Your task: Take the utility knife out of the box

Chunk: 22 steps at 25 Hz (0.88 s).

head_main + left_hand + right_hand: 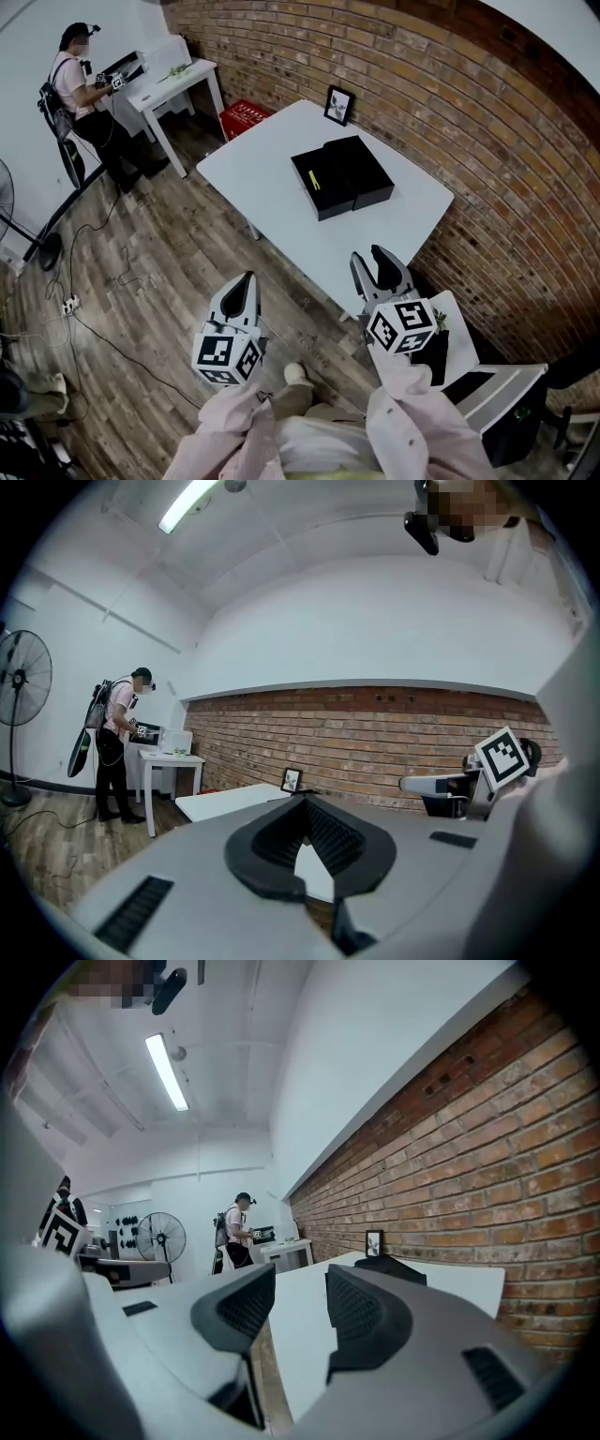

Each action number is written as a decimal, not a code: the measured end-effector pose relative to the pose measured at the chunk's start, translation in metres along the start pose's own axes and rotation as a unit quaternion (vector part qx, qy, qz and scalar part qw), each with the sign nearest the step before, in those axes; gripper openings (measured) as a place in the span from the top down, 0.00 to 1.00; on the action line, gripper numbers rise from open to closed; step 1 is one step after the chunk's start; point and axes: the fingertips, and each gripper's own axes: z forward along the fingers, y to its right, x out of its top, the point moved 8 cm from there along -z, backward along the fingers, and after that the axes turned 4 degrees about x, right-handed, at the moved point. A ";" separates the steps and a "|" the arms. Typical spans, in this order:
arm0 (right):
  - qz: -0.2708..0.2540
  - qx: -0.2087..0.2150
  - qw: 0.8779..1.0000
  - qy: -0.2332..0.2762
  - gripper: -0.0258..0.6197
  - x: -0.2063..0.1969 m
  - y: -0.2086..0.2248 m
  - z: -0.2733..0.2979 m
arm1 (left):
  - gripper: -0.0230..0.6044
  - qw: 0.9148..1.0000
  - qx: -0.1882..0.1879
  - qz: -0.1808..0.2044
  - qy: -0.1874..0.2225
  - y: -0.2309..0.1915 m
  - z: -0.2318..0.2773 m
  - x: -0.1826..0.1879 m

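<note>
1. Aim for the utility knife (314,180). It lies well ahead of your right gripper (373,267) and a little to its left, inside the open box (330,208). The step in hand looks like the approach, with nothing lifted yet
2. Bring the right gripper in over the box's near wall and lower it so the jaws close across the knife's narrow body, not its ends
3. That gripper's jaws stand spread, with only bare table (272,187) showing between them. Hold them wide until they straddle the knife
4. Your left gripper (242,286) has its tips pressed together on nothing. The box sits well ahead of it and to its right, so it could steady a wall if the box slides
5. The knife shows as a thin yellow strip lying flat on the black lining. Finer detail is too small to tell
</note>
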 end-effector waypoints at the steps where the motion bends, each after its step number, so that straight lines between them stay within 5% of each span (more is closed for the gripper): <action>1: 0.001 -0.004 1.000 -0.001 0.72 0.000 0.001 0.007 | 0.98 1.000 -0.004 -0.001 -0.001 -0.005 0.007 0.001; 22: 0.019 -0.050 0.998 -0.022 0.72 -0.011 0.020 0.101 | 0.98 1.000 -0.021 -0.014 -0.016 -0.077 0.085 0.002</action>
